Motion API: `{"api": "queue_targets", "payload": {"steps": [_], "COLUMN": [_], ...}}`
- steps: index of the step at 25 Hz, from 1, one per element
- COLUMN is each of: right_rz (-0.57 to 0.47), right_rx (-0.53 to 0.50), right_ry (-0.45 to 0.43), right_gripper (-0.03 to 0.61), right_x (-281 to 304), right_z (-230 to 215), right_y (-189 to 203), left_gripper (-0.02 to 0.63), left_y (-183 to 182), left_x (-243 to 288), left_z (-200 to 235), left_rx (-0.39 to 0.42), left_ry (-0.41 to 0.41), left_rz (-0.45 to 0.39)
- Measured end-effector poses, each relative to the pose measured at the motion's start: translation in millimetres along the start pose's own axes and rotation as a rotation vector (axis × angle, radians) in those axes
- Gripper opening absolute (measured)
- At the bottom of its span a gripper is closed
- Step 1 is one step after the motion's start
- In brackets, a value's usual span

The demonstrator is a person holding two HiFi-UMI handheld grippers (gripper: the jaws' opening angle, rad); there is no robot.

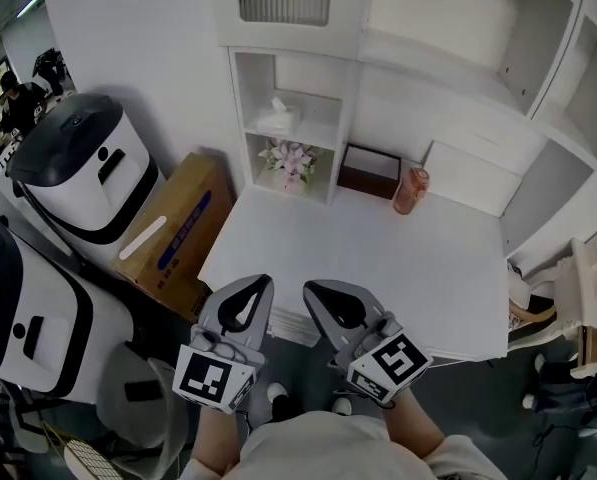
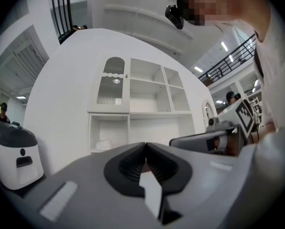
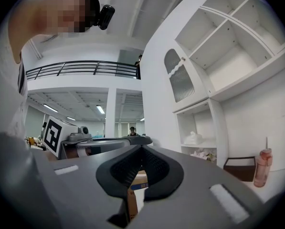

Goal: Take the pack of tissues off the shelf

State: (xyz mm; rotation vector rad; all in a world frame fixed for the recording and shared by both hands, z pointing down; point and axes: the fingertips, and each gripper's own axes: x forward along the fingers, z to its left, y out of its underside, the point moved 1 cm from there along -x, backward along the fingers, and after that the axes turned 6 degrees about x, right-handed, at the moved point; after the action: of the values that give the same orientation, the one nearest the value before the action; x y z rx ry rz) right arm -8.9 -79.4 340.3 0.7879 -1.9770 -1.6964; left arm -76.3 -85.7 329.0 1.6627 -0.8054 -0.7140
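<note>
The pack of tissues [image 1: 278, 116] is a white, crumpled bundle on the upper level of a small open cubby in the white shelf unit [image 1: 240, 108]. It also shows in the left gripper view [image 2: 104, 144] and the right gripper view [image 3: 194, 138]. Both grippers hover side by side over the near edge of the white table [image 1: 378, 258], far from the pack. My left gripper [image 1: 261, 283] is shut with nothing in it, its tips meeting [image 2: 145, 145]. My right gripper [image 1: 313, 290] is shut and empty too [image 3: 142, 147].
Pale flowers [image 1: 288, 158] lie in the cubby below the tissues. A brown box [image 1: 370, 171] and a pink bottle [image 1: 411, 190] stand at the table's back. Left of the table are a cardboard box [image 1: 178, 228] and two white machines [image 1: 78, 168].
</note>
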Motion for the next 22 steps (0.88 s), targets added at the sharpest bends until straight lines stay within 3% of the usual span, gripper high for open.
{"api": "queue_targets", "payload": {"steps": [11, 22], "right_rz": [-0.011, -0.006], "right_rx": [0.005, 0.019], "right_ry": [0.07, 0.136], "right_gripper": [0.0, 0.002], "right_x": [51.7, 75.5], "right_z": [8.8, 3.2], "right_y": [9.7, 17.6], "left_gripper": [0.002, 0.002], "left_y": [17.0, 35.5], "left_x": [0.3, 8.5], "left_z": [53.6, 80.4], "left_rx": [-0.005, -0.042], "left_ry": [0.067, 0.115], "left_rz": [-0.014, -0.016]}}
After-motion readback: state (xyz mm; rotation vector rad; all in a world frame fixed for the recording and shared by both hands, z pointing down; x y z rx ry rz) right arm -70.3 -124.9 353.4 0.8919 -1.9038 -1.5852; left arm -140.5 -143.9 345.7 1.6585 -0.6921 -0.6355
